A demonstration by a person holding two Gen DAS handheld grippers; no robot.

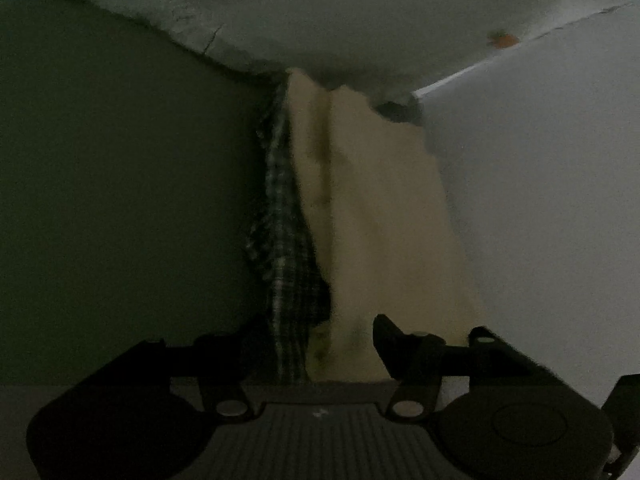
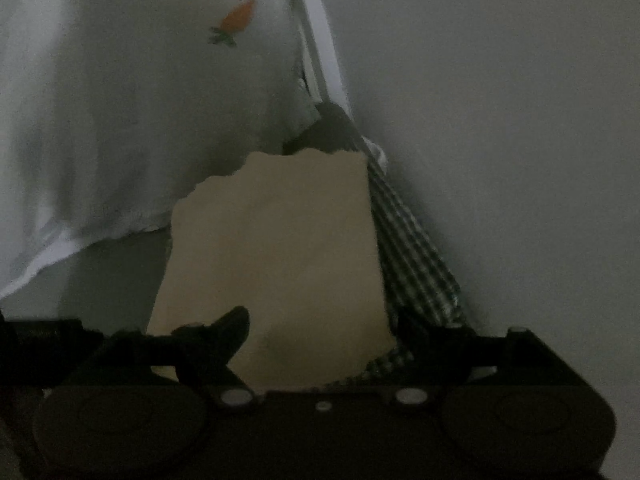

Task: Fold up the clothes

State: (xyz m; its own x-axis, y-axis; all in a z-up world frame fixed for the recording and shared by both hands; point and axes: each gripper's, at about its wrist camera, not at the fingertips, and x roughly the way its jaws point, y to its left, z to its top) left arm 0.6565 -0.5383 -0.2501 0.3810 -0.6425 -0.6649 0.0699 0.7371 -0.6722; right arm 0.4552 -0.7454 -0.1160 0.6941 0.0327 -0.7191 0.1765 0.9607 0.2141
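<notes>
White carrot-print cloth [image 2: 120, 120] backs both views; each tool [image 1: 320, 344] [image 2: 320, 332] grips the beige garment [image 2: 276, 248] beside checked fabric [image 2: 412, 256].

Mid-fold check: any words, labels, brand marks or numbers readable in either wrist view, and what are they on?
No readable text in either view.
White cloth: only an embroidered carrot motif, no lettering.
Beige cloth: plain, no tag showing.
Checked cloth: pattern only.
Left gripper: a small pale mark on the ribbed body, too blurred to read.
Right gripper: no markings legible.

A dark green surface [image 1: 120, 200] fills the left beneath a cracked pale wall [image 1: 320, 12].
</notes>
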